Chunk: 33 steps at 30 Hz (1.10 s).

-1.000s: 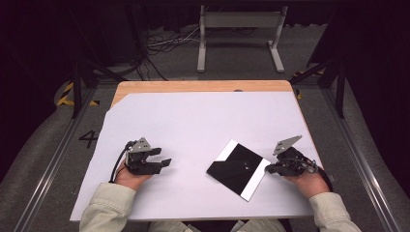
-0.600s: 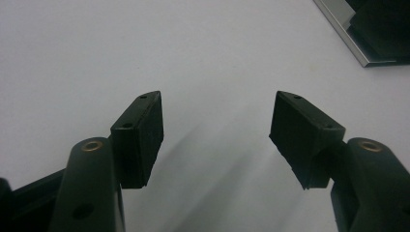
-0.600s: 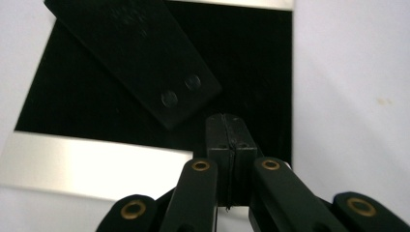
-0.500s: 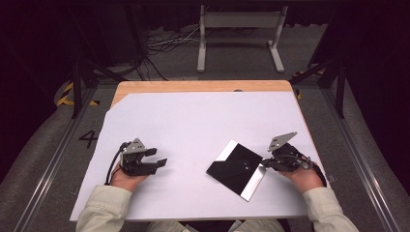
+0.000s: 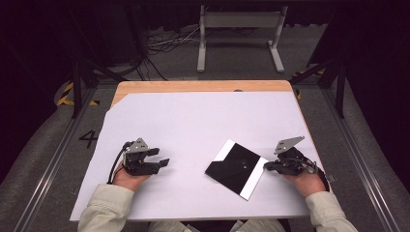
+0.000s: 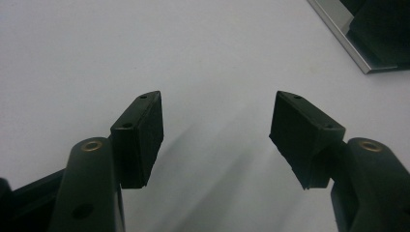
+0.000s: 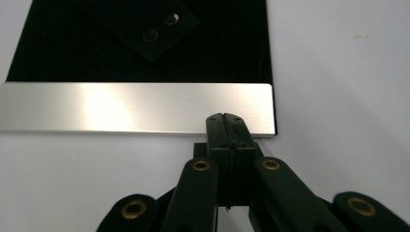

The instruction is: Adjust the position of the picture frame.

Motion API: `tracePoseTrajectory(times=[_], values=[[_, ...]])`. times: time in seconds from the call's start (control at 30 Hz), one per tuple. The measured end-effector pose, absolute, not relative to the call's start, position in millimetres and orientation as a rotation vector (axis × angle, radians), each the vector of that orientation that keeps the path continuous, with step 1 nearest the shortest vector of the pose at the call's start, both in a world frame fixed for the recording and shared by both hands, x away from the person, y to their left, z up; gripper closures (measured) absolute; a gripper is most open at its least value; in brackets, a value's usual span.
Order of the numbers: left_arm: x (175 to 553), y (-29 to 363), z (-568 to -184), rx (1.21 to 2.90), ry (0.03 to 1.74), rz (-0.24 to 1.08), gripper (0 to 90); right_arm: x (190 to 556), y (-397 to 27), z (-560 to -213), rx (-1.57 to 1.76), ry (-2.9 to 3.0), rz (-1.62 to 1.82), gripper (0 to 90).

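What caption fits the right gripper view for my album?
Shut tongs meet the silver edge of a flat black plate on a white table.

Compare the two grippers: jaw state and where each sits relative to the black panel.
The left gripper has its jaws spread wide; the right gripper has them pressed together. The left one rests apart from the black panel, while the right one's tips meet its silver edge. Both sit low over the white table.

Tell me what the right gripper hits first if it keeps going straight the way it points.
The right gripper, shut, points at the black panel's silver edge strip; that strip comes first, seemingly almost touching already.
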State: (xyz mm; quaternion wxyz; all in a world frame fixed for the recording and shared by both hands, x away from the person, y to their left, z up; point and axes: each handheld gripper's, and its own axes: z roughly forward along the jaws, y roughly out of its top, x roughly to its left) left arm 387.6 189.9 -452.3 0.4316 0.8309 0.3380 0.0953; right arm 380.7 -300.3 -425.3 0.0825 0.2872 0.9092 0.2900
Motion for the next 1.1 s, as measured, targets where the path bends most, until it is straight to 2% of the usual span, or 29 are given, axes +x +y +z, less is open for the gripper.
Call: tracePoseTrajectory(times=[0.3, 0.47, 0.67, 0.77, 0.97, 1.1], values=[[390, 186, -454, 2.079, 0.832, 0.231, 36.7, 424, -233, -433, 0.803, 2.618, 0.907, 90.0], [391, 189, -454, 2.069, 0.831, 0.229, 36.7, 424, -225, -433, 0.793, 2.586, 0.910, 90.0], [390, 189, -450, 2.058, 0.823, 0.228, 39.6, 391, -227, -418, 0.654, 2.710, 1.002, 90.0], [390, 188, -448, 2.071, 0.808, 0.220, 47.9, 367, -219, -414, 0.507, 2.819, 1.004, 90.0], [390, 185, -447, 2.073, 0.801, 0.195, 54.8, 331, -206, -419, 0.365, 2.967, 0.904, 90.0], [389, 186, -443, 2.062, 0.819, 0.200, 67.1, 328, -203, -425, 0.369, 2.975, 0.831, 90.0]])
